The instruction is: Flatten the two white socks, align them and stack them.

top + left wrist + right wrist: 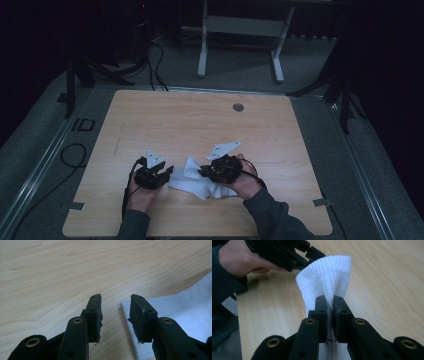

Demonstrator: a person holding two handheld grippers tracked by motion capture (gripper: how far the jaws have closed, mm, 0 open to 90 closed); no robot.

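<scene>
From the high view you had the white ribbed knit cloth (197, 181) lying crumpled on the pale wood-grain table (200, 125), near its front edge, between your two hands; that view hid the jaws themselves. The right gripper view showed what it could not: your right gripper (331, 312) had its jaws pressed together on a fold of the cloth (327, 280), which rose above the pads, with your left gripper (284, 252) touching the cloth's far edge. The left gripper view showed your left gripper (115, 315) with jaws spread, nothing between the pads, and the cloth's corner (175, 307) lying flat just beside the right-hand pad. Beyond the cloth, the table ran bare to its far edge, with a small round grey grommet (238, 107) well apart from the cloth.
</scene>
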